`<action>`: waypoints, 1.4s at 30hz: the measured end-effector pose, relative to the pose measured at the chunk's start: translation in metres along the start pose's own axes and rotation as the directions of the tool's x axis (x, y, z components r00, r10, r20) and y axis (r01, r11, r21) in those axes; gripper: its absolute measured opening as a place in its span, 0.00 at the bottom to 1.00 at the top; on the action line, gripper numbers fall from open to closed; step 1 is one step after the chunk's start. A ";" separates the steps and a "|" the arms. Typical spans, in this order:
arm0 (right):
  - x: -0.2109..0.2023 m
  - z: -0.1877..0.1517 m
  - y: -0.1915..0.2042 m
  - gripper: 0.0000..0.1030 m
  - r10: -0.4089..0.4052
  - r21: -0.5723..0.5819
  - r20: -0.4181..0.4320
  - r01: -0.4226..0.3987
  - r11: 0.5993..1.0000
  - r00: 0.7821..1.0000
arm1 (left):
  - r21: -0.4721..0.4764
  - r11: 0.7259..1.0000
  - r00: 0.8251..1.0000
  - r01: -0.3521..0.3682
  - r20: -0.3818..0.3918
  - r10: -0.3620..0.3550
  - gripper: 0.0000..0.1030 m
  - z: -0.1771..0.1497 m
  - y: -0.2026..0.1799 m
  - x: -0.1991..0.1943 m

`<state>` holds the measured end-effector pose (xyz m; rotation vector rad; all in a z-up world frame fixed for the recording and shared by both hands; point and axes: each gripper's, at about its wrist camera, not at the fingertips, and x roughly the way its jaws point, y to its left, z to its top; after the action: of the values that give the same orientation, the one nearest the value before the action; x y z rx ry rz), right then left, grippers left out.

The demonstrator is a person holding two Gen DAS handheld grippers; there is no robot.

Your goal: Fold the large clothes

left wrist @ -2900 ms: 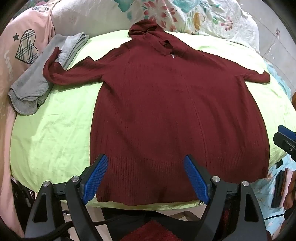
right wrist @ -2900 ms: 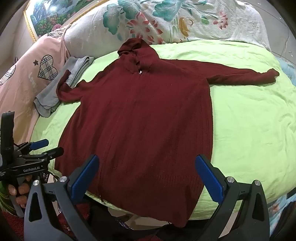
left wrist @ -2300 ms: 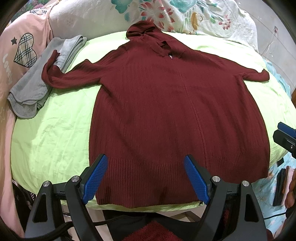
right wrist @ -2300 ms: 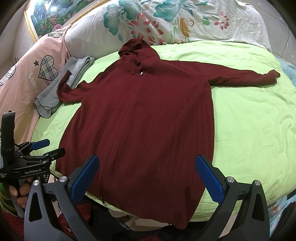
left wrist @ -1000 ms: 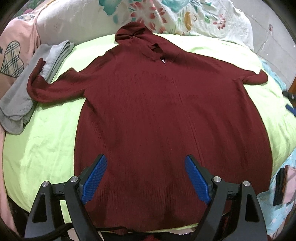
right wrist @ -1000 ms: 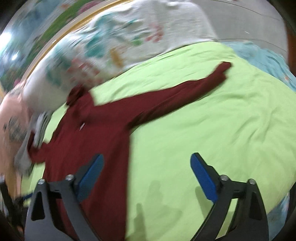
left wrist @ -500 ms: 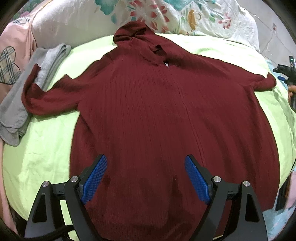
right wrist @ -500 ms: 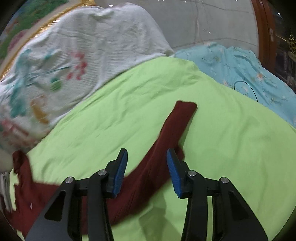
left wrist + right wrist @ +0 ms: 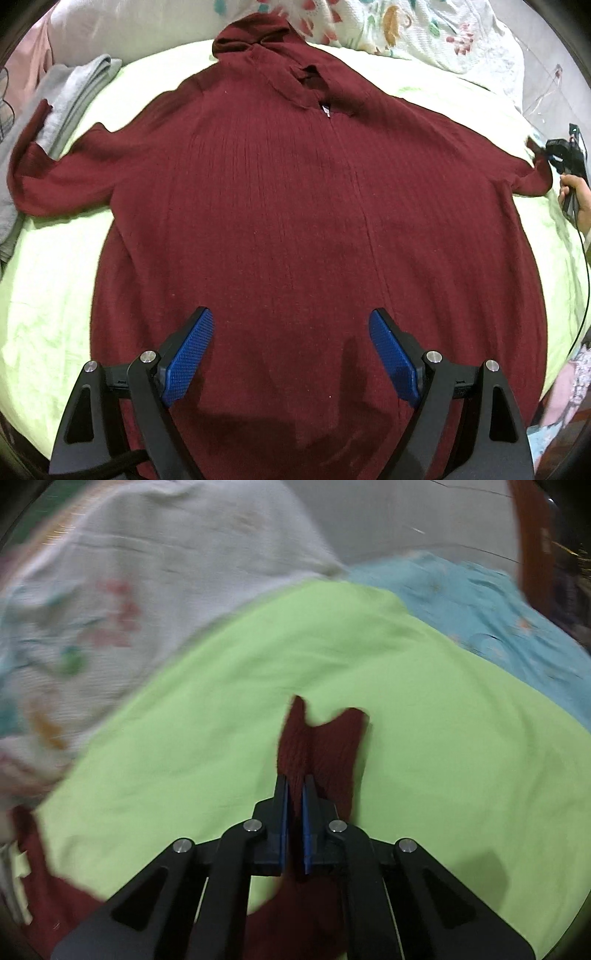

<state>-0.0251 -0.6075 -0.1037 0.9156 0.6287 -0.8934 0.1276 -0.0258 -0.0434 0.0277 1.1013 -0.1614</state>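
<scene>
Where jaws gaped, sleeve (image 9: 325,746) now pinched.

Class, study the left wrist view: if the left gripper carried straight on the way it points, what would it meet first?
Most likely the maroon hooded sweater: the open left gripper points down at its lower body, nothing showing between them, though depth is unclear.

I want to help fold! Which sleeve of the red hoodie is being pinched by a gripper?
The sleeve on the light green sheet: the right gripper is shut on it. The other sleeve lies free beside the grey garment.
</scene>
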 end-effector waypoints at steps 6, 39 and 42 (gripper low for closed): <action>-0.062 -0.044 0.098 0.06 0.283 -0.134 -0.060 -0.289 0.948 0.957 | -0.062 0.997 0.999 0.038 0.020 -0.037 0.84 -0.003 0.015 -0.007; -0.142 -0.264 0.281 0.23 0.581 -0.144 -0.352 -0.656 0.741 0.733 | -0.213 0.954 0.977 0.210 0.078 -0.197 0.80 0.105 0.113 0.045; -0.154 -0.263 0.250 0.27 0.565 -0.117 -0.320 -0.623 0.773 0.761 | -0.155 0.960 0.973 0.231 0.036 -0.228 0.61 0.119 0.101 0.062</action>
<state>0.0897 -0.2422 -0.0104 0.9633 0.5945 -0.1117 0.2746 0.0548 -0.0506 -0.2451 1.0948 -0.2813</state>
